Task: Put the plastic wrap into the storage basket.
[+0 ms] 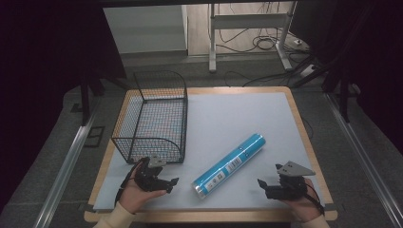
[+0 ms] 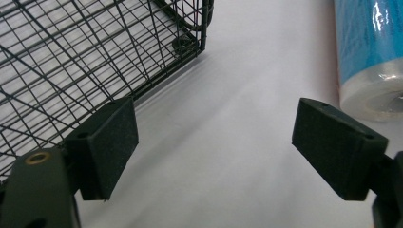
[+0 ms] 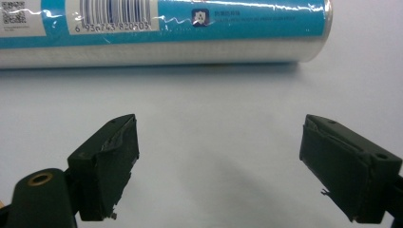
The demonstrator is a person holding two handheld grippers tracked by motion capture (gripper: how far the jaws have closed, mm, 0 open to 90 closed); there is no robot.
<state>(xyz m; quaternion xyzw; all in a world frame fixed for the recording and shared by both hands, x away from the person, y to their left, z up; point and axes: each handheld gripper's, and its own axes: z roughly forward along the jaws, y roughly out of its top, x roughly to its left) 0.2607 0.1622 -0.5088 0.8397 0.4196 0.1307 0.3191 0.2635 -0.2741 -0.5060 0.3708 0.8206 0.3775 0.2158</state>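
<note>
At the near edge of the table (image 1: 304, 137) we see two hands coming in from the bottom, each holding a gripper. The left gripper (image 1: 167, 184) sits at the near left, just in front of the basket's near wall, and points toward the right. In the left gripper view its jaws stand wide apart with nothing between them, only bare pale mat (image 2: 228, 142) below. The right gripper (image 1: 264, 186) rests at the near right, pointing left toward the roll, with the grey three-cornered plate on top. In the right gripper view we find its jaws spread wide as well, empty, over the same pale surface.

Between the two grippers, apart from both, lies the blue roll (image 1: 229, 165), a long cylinder in clear shiny wrap with a white label and barcode. It lies flat on the mat at a slant, its near end toward the left and its far end toward the right. In the right gripper view the roll (image 3: 161, 28) runs across the top, beyond the jaws.

Farther back on the left stands the black wire basket (image 1: 154, 118), upright, on the mat. Beyond the table we see grey floor, a desk frame and loose cables.
</note>
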